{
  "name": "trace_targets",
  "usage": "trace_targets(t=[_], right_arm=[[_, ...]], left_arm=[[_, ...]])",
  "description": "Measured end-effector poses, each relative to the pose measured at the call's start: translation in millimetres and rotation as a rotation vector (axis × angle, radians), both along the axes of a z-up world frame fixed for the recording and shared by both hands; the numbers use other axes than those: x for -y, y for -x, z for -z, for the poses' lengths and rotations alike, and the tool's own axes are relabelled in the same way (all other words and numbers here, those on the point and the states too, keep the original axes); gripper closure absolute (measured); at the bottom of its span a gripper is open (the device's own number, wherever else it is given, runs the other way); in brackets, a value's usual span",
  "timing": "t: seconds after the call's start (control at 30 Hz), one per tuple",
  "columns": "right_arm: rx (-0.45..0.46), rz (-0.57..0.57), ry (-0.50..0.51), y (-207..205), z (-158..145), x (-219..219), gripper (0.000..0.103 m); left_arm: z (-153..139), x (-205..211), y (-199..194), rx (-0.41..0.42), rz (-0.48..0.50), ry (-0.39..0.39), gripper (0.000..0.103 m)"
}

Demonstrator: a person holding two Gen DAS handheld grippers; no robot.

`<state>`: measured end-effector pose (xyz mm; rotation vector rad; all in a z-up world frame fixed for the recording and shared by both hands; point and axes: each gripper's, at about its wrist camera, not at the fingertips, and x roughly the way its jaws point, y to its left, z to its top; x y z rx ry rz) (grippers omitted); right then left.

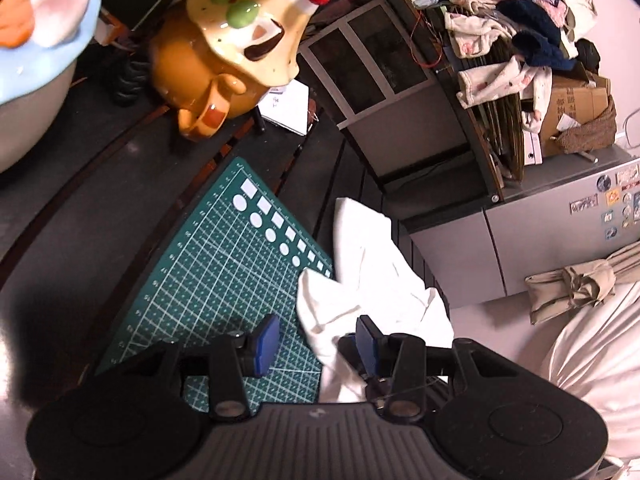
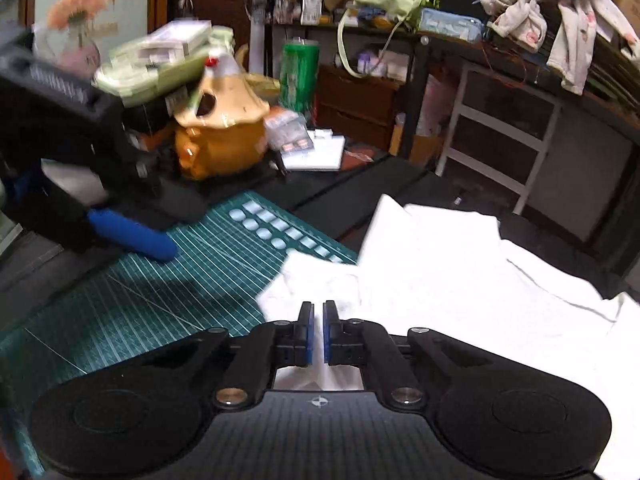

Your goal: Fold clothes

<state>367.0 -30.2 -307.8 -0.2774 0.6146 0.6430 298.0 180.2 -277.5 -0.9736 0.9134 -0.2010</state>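
Now | my right gripper (image 2: 316, 330) closed, jaws together over the shirt (image 2: 440, 264), fabric pinched? blur hides it | left gripper (image 1: 316, 344) apart, astride a shirt edge, not clamped | shirt lies rumpled on table (image 2: 360, 184), one corner over mat (image 2: 140, 288) | progress: early, no neat fold visible, folding remains
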Motion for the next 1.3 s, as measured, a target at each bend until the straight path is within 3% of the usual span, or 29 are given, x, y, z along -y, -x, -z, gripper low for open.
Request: trace_targets(t=[0.2,0.27,0.4,0.53,0.6,0.63,0.77,0.9,0.97,1.23,1.3], right_arm=[[0.124,-0.063,0.059,32,-15,-3,0.103],[0.133,-0.046,0.084,23,-13,-6,0.094],[0.048,-0.046,0.127,0,1,-13,0.090],[0.052,-0.044,0.134,-2,12,-15,0.088],[0.070,-0.057,0.159,1,14,-17,0.091],[0.079,-0.063,0.170,2,14,-19,0.097],[0.104,-0.040,0.154,9,7,-17,0.100],[0.151,-0.034,0.105,30,-10,-8,0.100],[0.224,-0.078,0.122,55,-17,-7,0.100],[0.415,-0.294,0.384,126,6,-14,0.099],[0.400,-0.312,0.379,132,7,-13,0.099]], left_arm=[[2,2,0,0.020,0.016,0.000,0.062],[4,3,2,0.012,0.004,0.026,0.062],[6,4,5,0.007,0.006,0.048,0.062],[7,1,7,0.004,-0.001,0.049,0.062],[8,-2,8,0.000,-0.008,0.043,0.062],[9,-2,8,-0.001,-0.009,0.043,0.062],[8,-2,9,0.003,-0.008,0.048,0.062],[6,-5,10,0.015,-0.004,0.047,0.062],[8,-6,9,0.008,-0.008,0.063,0.062],[11,2,4,-0.007,0.019,0.066,0.062],[11,4,4,-0.006,0.024,0.062,0.062]])
